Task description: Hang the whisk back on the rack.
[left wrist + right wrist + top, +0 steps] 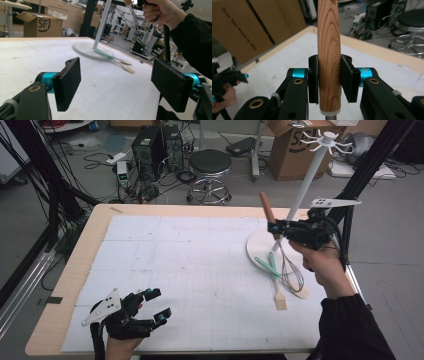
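The right gripper (274, 227) squeezes the wooden handle of a whisk (280, 247), held up in the air at about three o'clock on the table (80, 270), next to the white rack pole (307, 180). The wire end hangs down. The left gripper (156, 305) sits at seven o'clock, jaws wide apart, holding nothing. Two spatulas (275, 277) lie below the whisk.

High view looks down on the table (150, 250); both gripper views, low and near, share it.
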### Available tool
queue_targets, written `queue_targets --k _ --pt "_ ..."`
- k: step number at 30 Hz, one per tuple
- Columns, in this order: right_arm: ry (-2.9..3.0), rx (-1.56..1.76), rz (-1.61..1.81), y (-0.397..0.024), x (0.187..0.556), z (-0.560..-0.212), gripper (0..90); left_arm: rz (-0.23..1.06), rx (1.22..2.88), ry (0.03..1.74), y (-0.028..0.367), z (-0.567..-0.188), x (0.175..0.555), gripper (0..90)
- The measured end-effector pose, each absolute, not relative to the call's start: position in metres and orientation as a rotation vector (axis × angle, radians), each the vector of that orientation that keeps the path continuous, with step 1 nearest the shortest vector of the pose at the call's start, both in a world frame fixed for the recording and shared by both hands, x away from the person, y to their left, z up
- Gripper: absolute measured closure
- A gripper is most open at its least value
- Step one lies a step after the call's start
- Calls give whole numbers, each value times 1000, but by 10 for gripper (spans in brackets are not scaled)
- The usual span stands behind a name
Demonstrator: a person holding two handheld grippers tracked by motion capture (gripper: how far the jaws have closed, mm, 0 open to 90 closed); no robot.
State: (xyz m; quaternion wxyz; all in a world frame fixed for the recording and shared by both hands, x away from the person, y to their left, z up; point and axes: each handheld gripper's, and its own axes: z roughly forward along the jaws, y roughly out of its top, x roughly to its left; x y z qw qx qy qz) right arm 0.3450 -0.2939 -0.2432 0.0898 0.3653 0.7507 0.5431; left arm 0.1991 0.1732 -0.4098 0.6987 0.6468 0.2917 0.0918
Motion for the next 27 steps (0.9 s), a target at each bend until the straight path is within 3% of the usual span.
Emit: queue_targets --k 14,27 --pt "1952 1173 1747 -353 345 -202 705 179 1477 652 167 -414 205 246" --pt "1820 1237 1752 -394 338 -192 705 176 1479 647 164 -413 206 246"
